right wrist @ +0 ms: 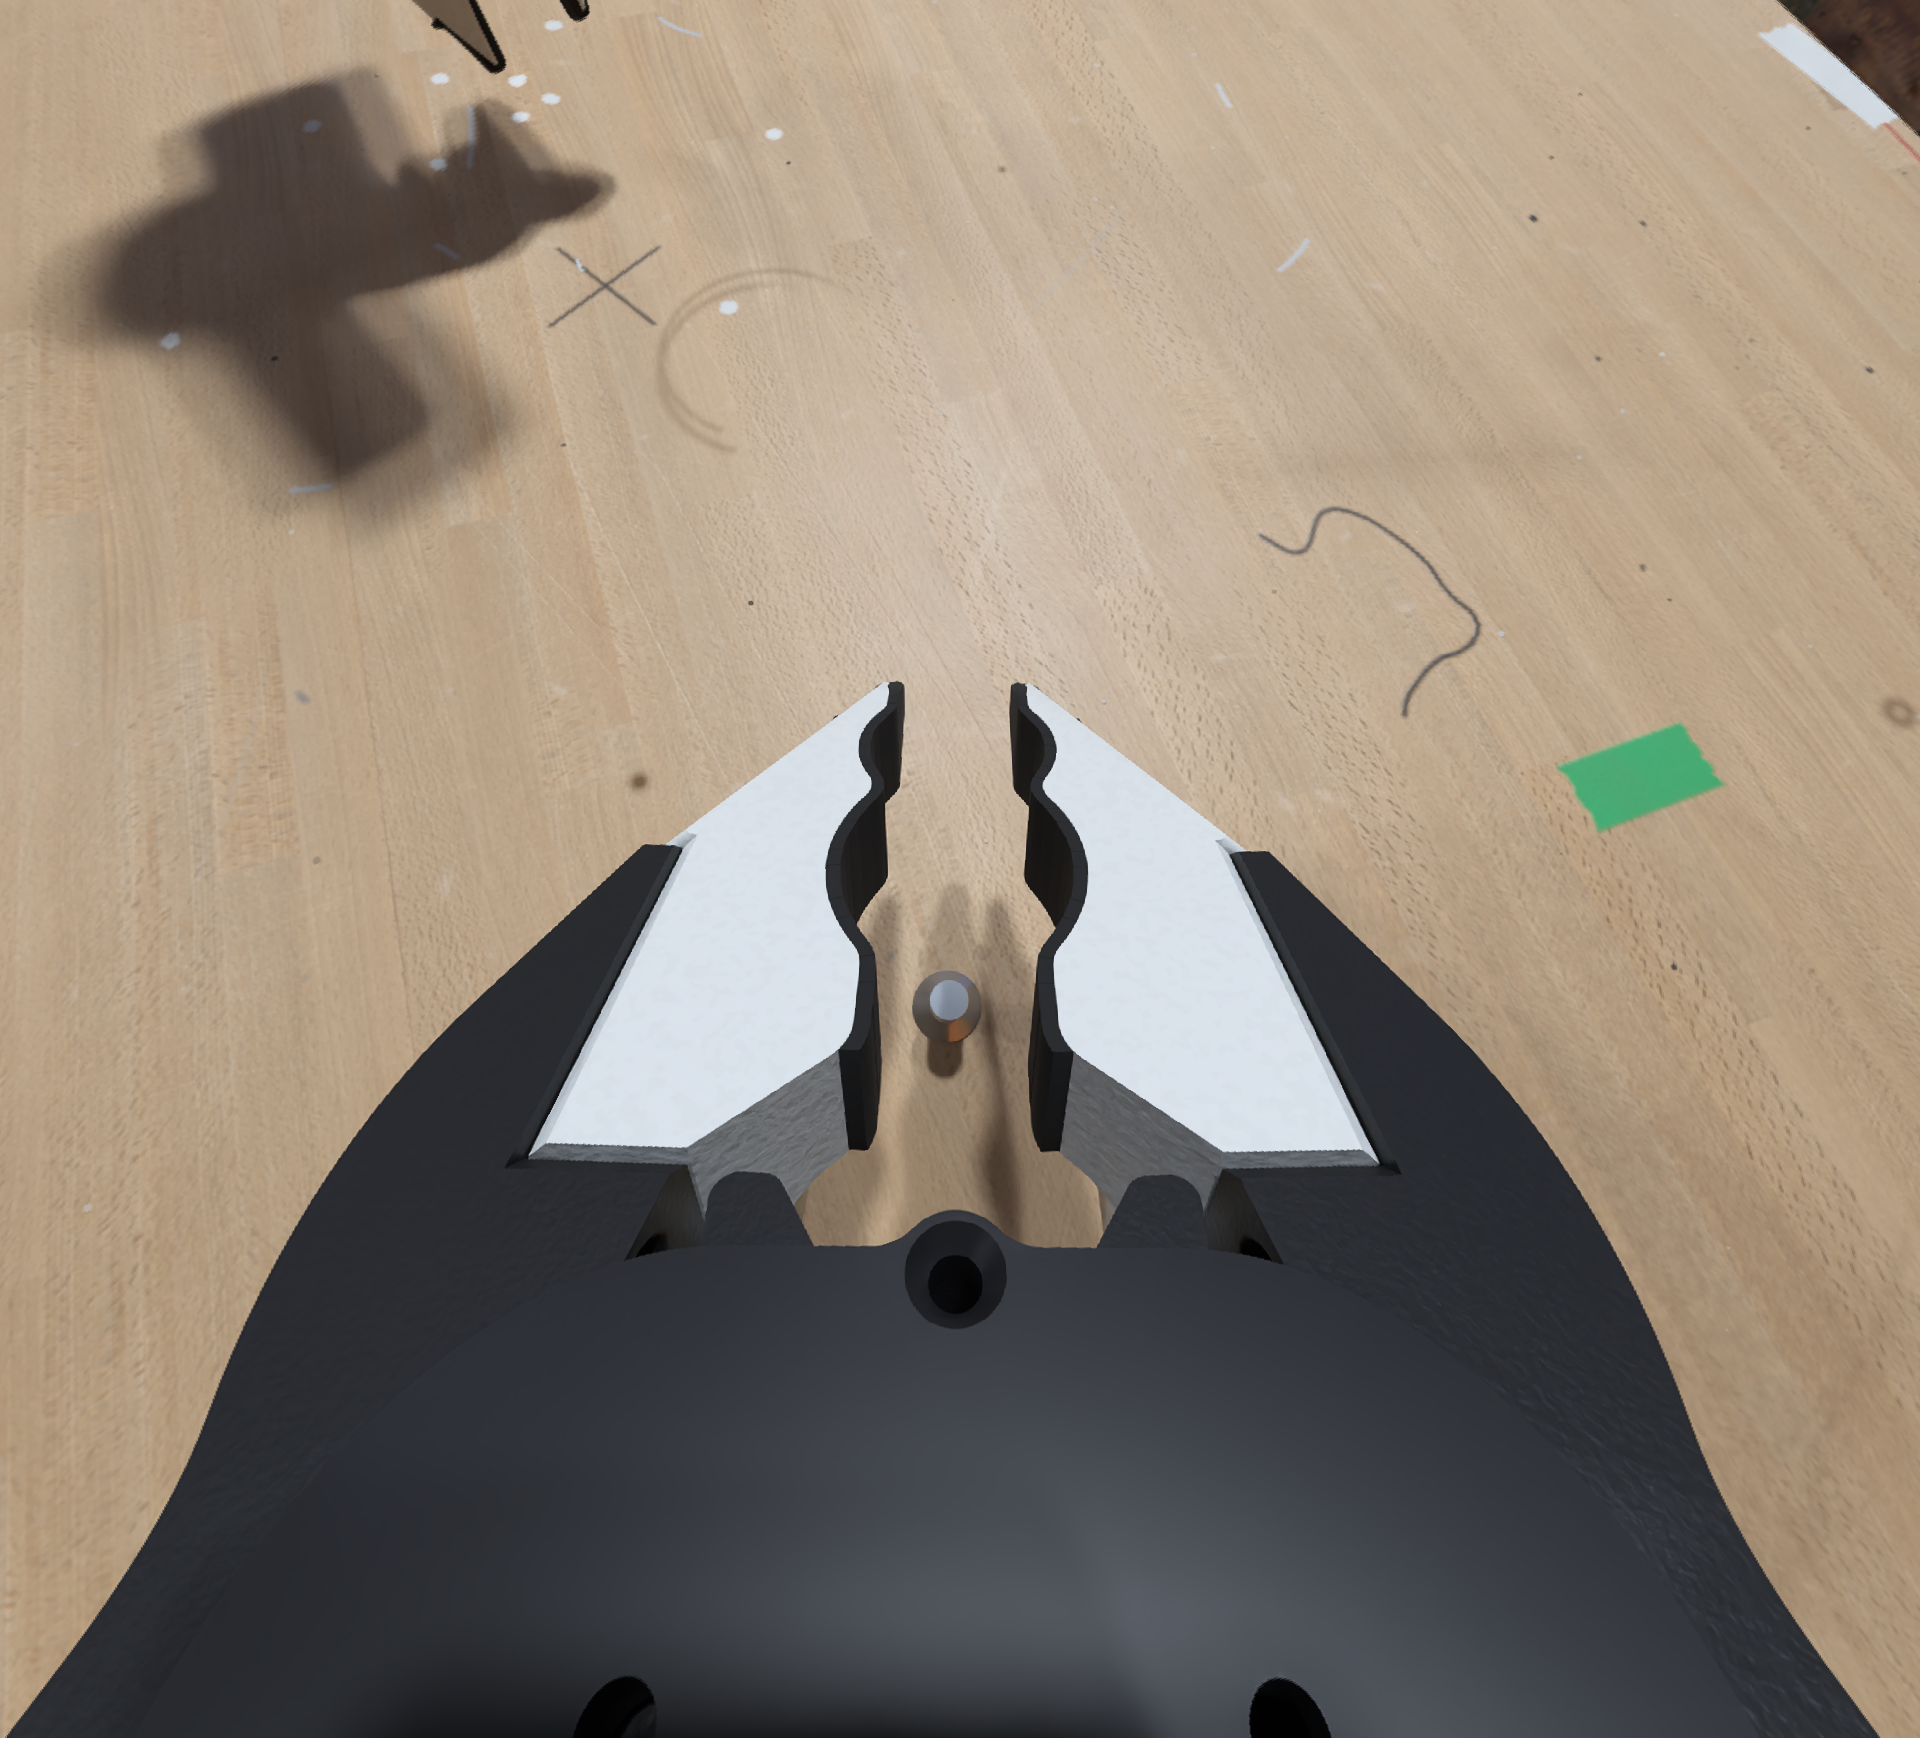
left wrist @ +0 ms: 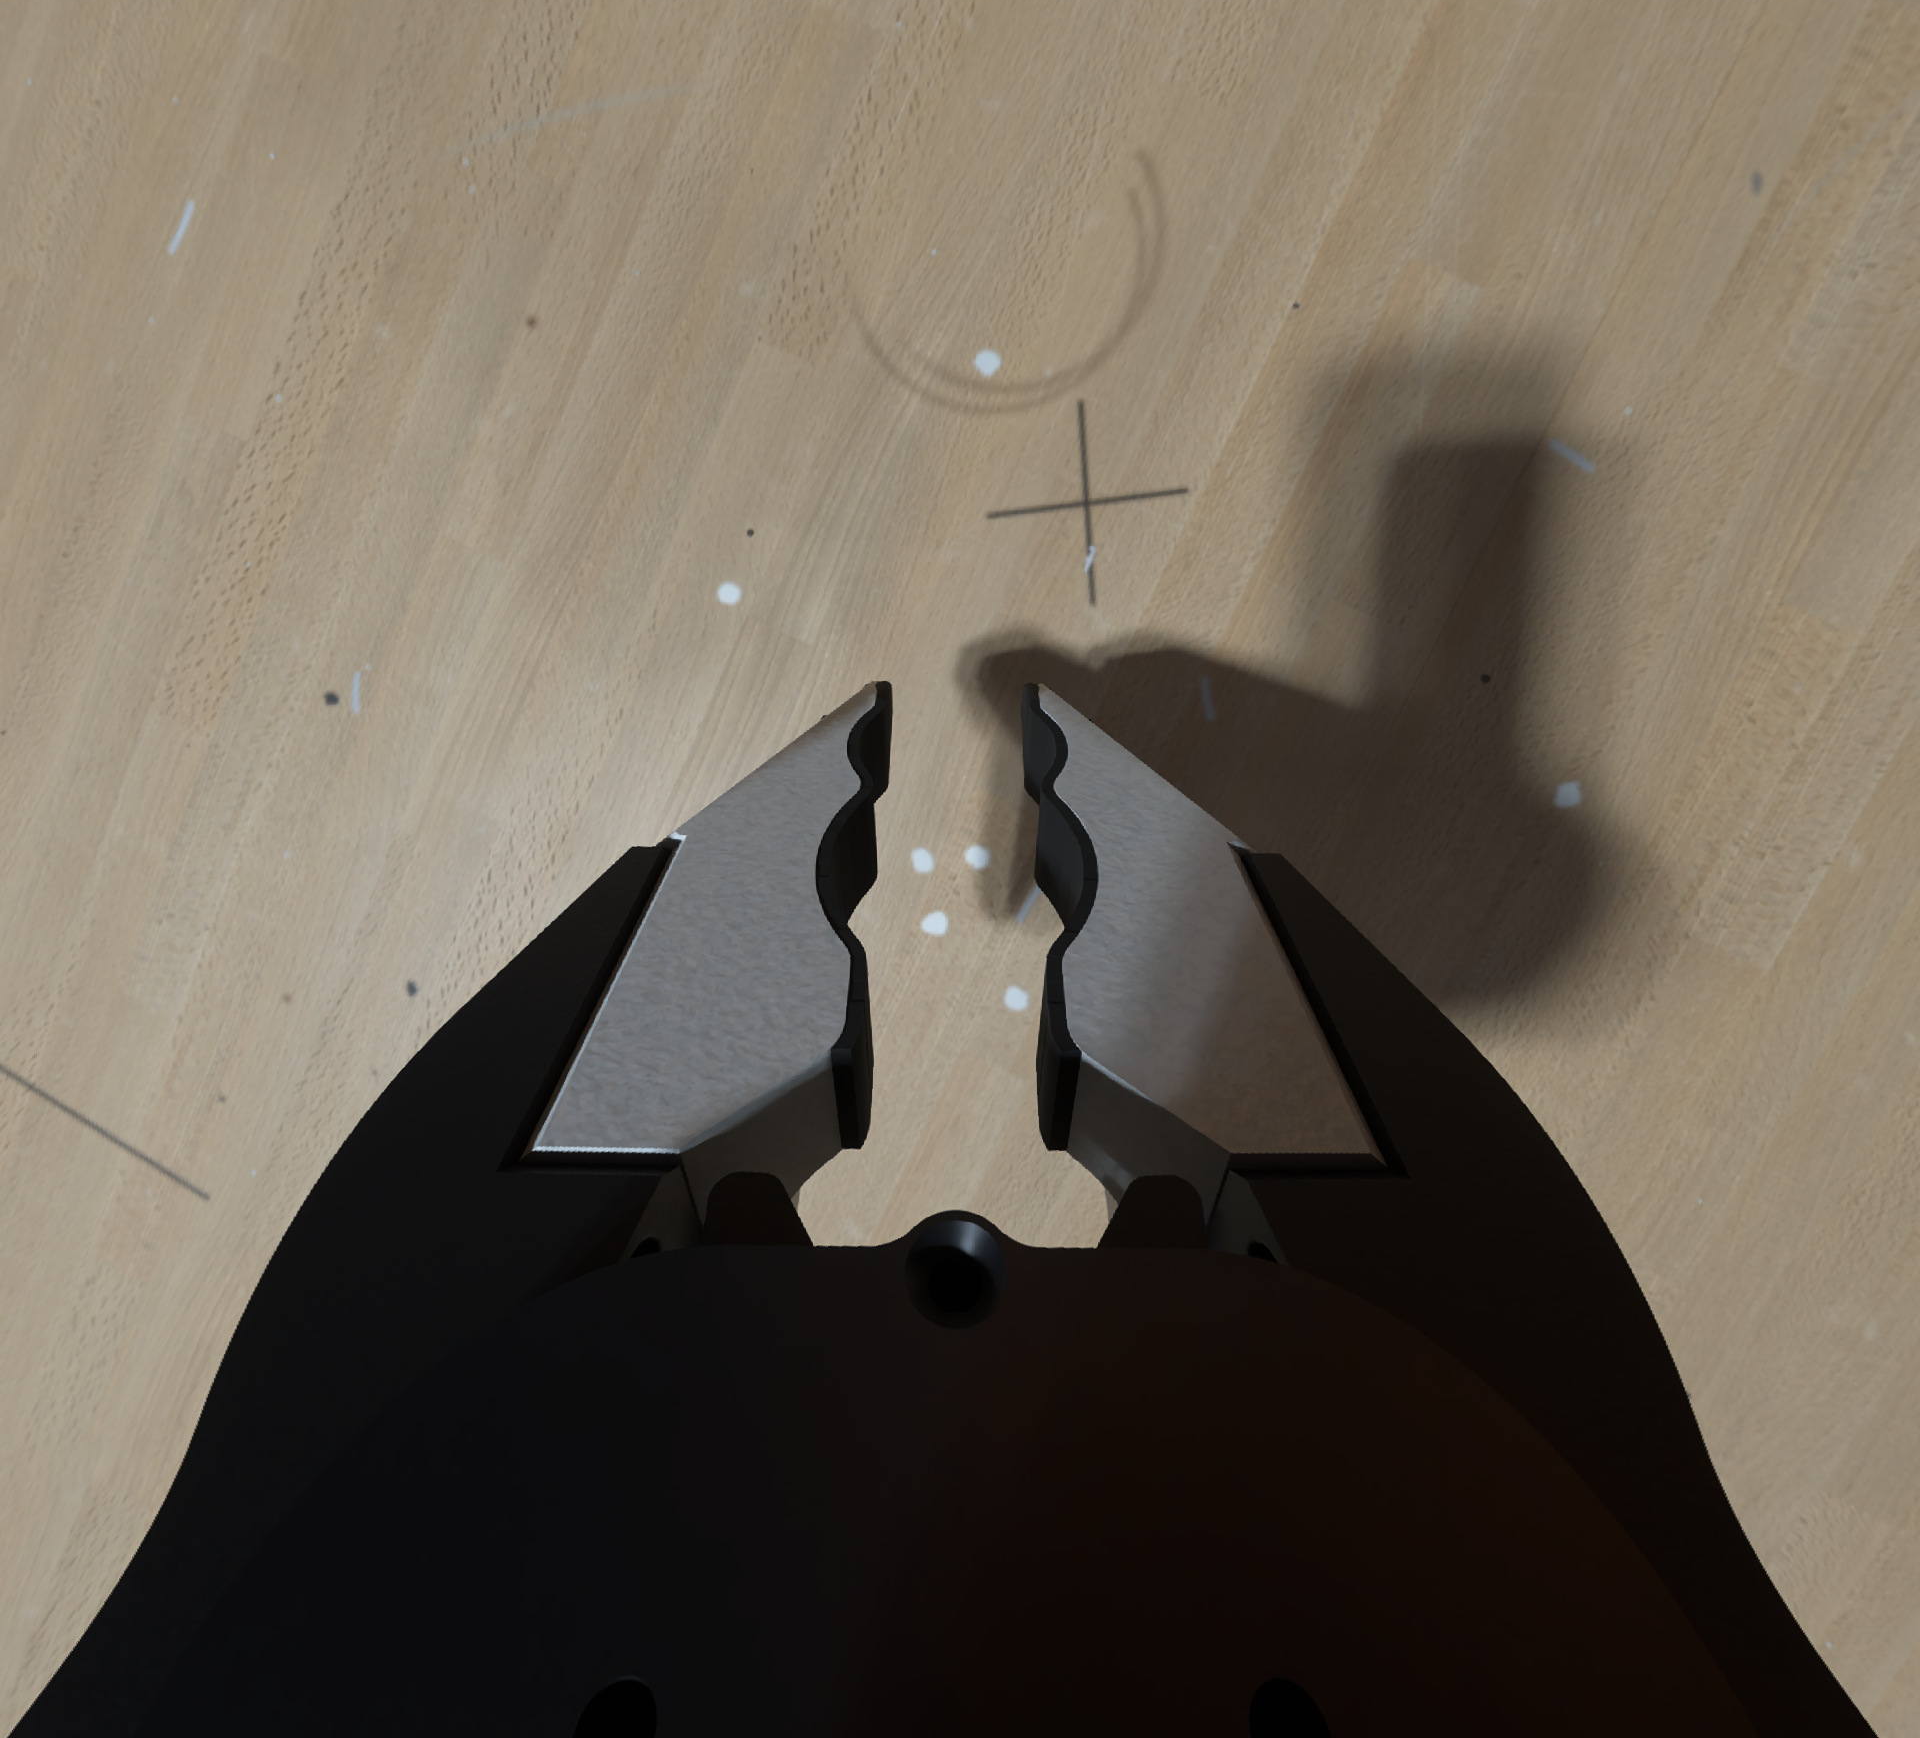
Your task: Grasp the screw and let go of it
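The right tongs (right wrist: 957, 686) hang low over the wooden desk (right wrist: 1143, 286) with a clear gap between their 2 fingers, gripping nothing. The screw (right wrist: 947, 1006) stands on the desk inside that gap, far back toward the palm, its rounded head facing the camera, and it touches neither finger. There is bare wood on each side of it.

The left tongs (left wrist: 956, 686) are also parted and empty, held above the desk near a pencilled cross (left wrist: 1086, 499) and a faint curved ring mark (left wrist: 1039, 338), with white paint flecks beneath them. From the right wrist view they show at the upper left (right wrist: 535, 41), well apart from the screw, their shadow falling on the boards below.

Ahead of the right tongs the desk is open. A dark squiggle (right wrist: 1382, 587) and a piece of green tape (right wrist: 1640, 774) lie off to the right. The desk's edge runs along the far right corner, marked by a white strip (right wrist: 1829, 73).
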You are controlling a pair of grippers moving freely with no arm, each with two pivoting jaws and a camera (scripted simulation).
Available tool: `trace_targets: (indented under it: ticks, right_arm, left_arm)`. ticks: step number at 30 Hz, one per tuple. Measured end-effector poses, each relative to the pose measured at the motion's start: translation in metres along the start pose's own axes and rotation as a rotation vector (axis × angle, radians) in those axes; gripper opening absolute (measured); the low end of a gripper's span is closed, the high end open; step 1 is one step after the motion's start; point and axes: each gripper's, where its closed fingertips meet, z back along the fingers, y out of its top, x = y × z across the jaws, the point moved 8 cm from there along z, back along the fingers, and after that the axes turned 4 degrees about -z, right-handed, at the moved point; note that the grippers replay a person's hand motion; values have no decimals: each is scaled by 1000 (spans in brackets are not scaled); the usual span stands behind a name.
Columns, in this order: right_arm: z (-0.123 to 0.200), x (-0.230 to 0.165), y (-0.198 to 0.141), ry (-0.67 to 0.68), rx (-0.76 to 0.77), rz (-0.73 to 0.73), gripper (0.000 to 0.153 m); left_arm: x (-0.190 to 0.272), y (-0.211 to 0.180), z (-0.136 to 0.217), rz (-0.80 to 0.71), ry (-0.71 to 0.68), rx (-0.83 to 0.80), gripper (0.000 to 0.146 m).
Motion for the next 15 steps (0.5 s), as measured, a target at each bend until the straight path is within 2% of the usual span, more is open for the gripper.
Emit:
trace_targets:
  ticks: [9, 15]
  right_arm:
    - [1, 6, -2, -18, 17, -30, 20]
    - [1, 8, -4, -24, 11, -31, 20]
  left_arm:
    - [-2, 11, -10, 0, 7, 90, 29]
    - [-5, 16, -20, -9, -2, 88, 29]
